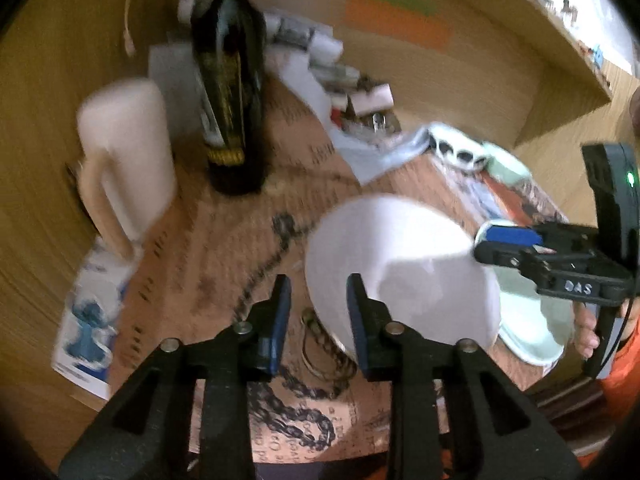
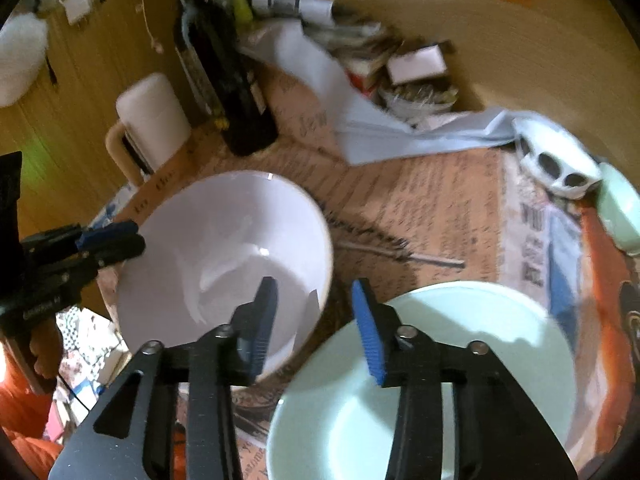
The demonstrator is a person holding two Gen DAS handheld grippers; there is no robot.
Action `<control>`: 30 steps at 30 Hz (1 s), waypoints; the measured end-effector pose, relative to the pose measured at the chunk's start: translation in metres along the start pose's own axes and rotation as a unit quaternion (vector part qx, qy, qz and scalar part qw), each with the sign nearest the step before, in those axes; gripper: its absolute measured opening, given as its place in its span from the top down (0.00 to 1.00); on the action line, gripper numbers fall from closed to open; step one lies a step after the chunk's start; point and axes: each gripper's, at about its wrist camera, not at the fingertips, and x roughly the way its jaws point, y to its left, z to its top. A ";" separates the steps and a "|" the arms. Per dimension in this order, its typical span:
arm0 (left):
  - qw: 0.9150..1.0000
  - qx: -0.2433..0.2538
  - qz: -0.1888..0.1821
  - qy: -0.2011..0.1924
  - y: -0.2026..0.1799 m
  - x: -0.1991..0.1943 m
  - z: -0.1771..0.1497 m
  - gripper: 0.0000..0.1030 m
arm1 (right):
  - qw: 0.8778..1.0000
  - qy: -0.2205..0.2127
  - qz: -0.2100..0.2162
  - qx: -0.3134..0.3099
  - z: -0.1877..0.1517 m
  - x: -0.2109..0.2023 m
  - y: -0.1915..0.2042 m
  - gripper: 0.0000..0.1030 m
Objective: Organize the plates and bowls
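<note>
A white bowl [image 2: 224,256] is tilted above the printed tablecloth. It also shows in the left wrist view [image 1: 400,272]. My left gripper [image 1: 318,312] straddles its near rim with the jaws apart. It shows in the right wrist view [image 2: 116,240] at the bowl's left rim. My right gripper [image 2: 316,320] is open, one finger [image 2: 260,320] over the bowl's inside, the other [image 2: 370,332] over a pale green plate [image 2: 460,380]. The right gripper shows in the left wrist view [image 1: 504,244] at the bowl's right rim. The green plate [image 1: 532,328] lies behind the bowl.
A dark bottle [image 1: 230,80] and a white jug [image 1: 128,160] stand at the back left. Papers and boxes [image 2: 380,72] pile at the back. A spotted white dish [image 2: 556,164] and a green object [image 2: 620,208] lie at the right. Wooden walls [image 2: 540,60] surround the table.
</note>
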 end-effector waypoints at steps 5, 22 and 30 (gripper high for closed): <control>0.997 0.018 0.005 -0.069 -0.022 -0.029 0.032 0.41 | 0.996 -0.074 -0.049 0.017 -0.002 -0.049 -0.027 0.51; 0.994 0.089 -0.058 -0.022 -0.174 0.065 0.131 0.24 | 0.972 -0.142 -0.132 0.135 0.007 -0.100 -0.154 0.49; 0.993 0.109 -0.021 0.047 -0.207 0.156 0.155 0.24 | 0.970 -0.126 -0.115 0.171 0.021 -0.060 -0.201 0.49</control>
